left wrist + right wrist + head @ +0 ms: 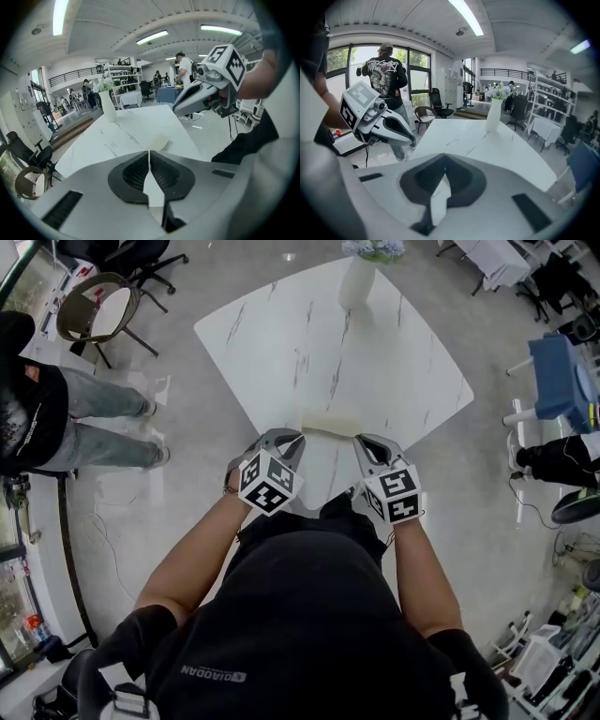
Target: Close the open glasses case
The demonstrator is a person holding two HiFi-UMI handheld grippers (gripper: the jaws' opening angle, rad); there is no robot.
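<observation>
The cream glasses case lies at the near edge of the white counter. The left gripper and right gripper sit just near of it, each with its fingers pressed together and holding nothing.

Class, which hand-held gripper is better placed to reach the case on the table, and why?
Probably left. The left hand-held gripper sees the case just beyond its shut jaws; the right hand-held gripper does not.
</observation>
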